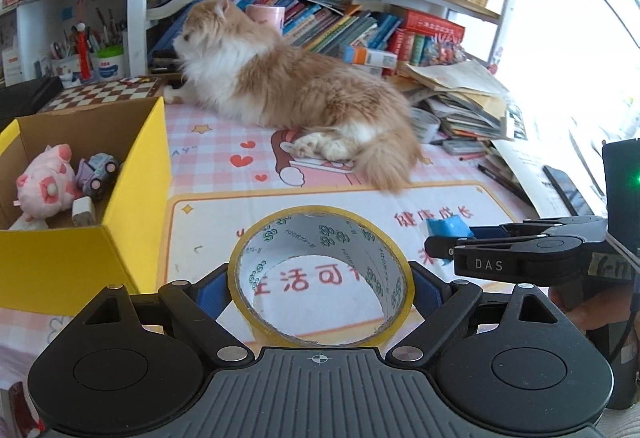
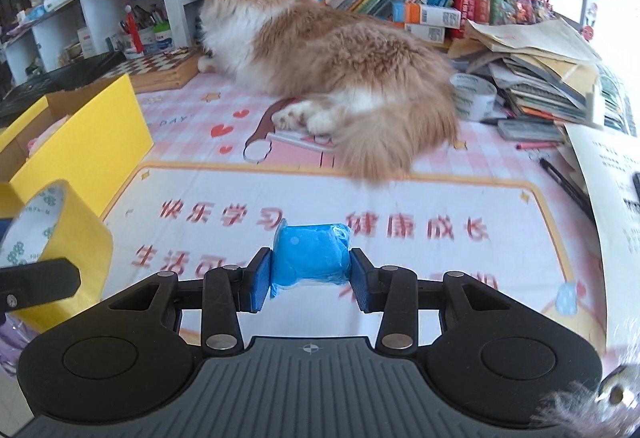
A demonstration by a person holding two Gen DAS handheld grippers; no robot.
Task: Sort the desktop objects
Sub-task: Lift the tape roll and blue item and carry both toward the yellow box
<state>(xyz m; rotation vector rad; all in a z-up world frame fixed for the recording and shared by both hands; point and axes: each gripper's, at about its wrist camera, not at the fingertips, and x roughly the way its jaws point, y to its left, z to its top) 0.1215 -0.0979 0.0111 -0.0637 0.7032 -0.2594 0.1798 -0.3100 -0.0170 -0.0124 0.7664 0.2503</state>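
From the left wrist, the left gripper (image 1: 320,292) clamps a roll of yellow tape (image 1: 320,278) by its outer rim, lifted near the yellow box (image 1: 136,198) at left, probably its destination since a pink plush (image 1: 46,184) and toy car (image 1: 98,174) already lie inside.

From the right wrist, the right gripper (image 2: 310,270) pinches a blue wrapped lump (image 2: 310,258) above the desk mat (image 2: 400,198); a cat (image 2: 340,78) lies farther back.

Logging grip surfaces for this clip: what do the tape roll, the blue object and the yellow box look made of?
Tape roll: glossy yellowish plastic film on a printed paper-like core, held by the left gripper. Blue object: soft-looking lump in wrinkled clear film, perhaps clay, held by the right gripper. Yellow box: cardboard, matte yellow outside, raw brown inside.
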